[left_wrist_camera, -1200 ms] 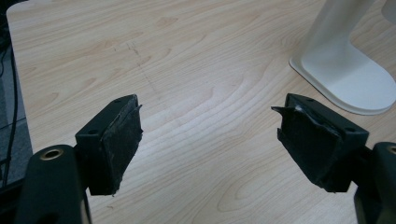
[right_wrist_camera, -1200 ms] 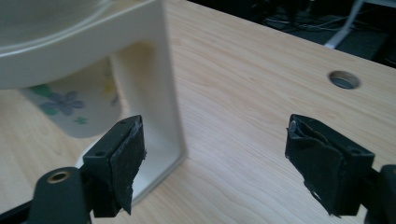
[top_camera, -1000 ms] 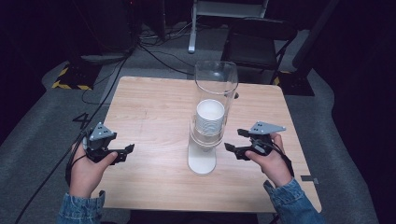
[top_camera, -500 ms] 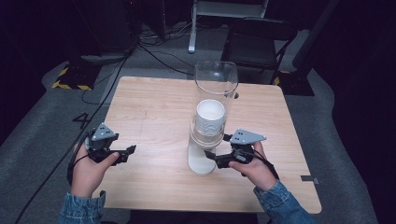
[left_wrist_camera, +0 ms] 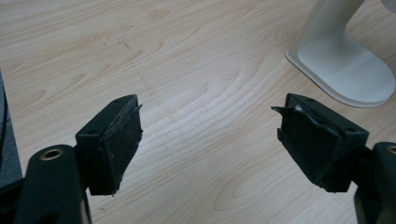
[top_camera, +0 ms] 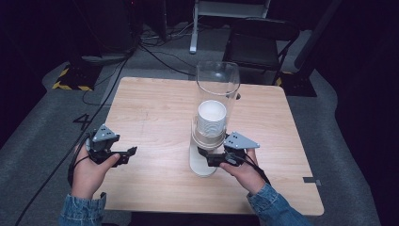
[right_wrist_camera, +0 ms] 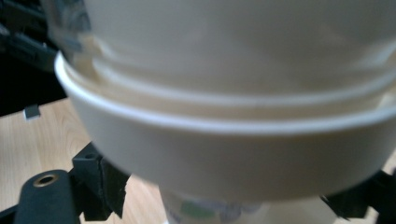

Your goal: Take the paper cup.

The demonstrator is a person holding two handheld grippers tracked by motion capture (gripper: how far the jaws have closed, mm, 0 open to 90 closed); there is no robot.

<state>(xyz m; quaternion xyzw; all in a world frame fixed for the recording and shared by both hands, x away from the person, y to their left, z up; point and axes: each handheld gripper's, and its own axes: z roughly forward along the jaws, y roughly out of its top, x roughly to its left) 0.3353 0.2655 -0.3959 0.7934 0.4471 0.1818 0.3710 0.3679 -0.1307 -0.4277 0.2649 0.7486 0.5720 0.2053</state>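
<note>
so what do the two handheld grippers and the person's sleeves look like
Both the left gripper and the right gripper are black, each topped by a grey three-cornered plate, with a black cable trailing back. The jaws are blocky, with worn, ragged black pads and a brass-coloured eyelet near each base. The sleeves are blue denim.

The cup dispenser (top_camera: 210, 127) stands mid-desk, blocking the right tool (top_camera: 205, 157); bare desk (top_camera: 150, 108) lies open toward the left edge.
</note>
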